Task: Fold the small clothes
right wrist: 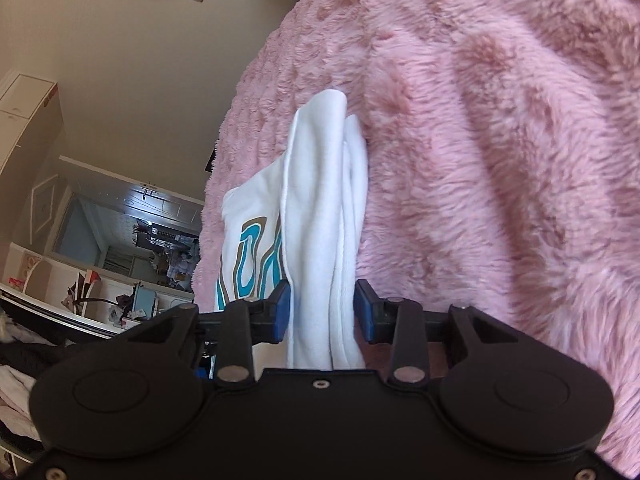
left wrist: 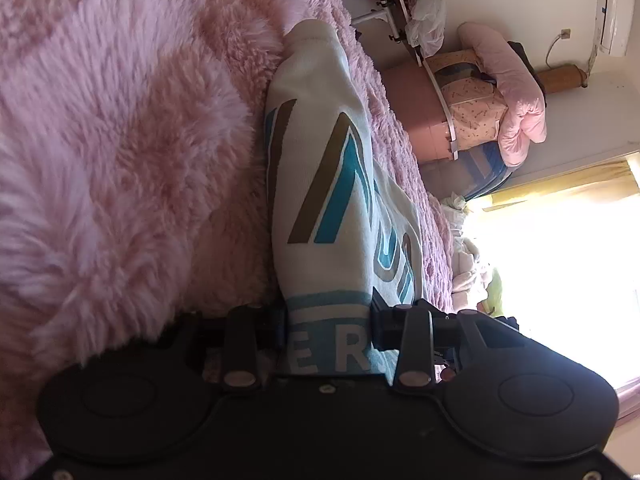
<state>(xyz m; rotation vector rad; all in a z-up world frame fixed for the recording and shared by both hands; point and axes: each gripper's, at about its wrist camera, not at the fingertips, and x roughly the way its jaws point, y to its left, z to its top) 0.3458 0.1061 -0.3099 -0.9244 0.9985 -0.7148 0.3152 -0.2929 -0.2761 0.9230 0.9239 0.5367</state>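
Observation:
A small white garment (left wrist: 320,168) with a teal and brown print lies on a fluffy pink blanket (left wrist: 120,140). My left gripper (left wrist: 328,326) is shut on its printed edge, which runs forward from between the jaws. In the right wrist view my right gripper (right wrist: 322,308) is shut on a bunched white fold of the same garment (right wrist: 320,220), held over the pink blanket (right wrist: 500,160). The printed part hangs to the left of that fold.
The left wrist view shows a pile of pink bedding (left wrist: 516,92), a white frame (left wrist: 384,8) and a bright window (left wrist: 560,264) past the bed's edge. The right wrist view shows a wall, a doorway (right wrist: 132,232) and cluttered shelves (right wrist: 100,300) to the left.

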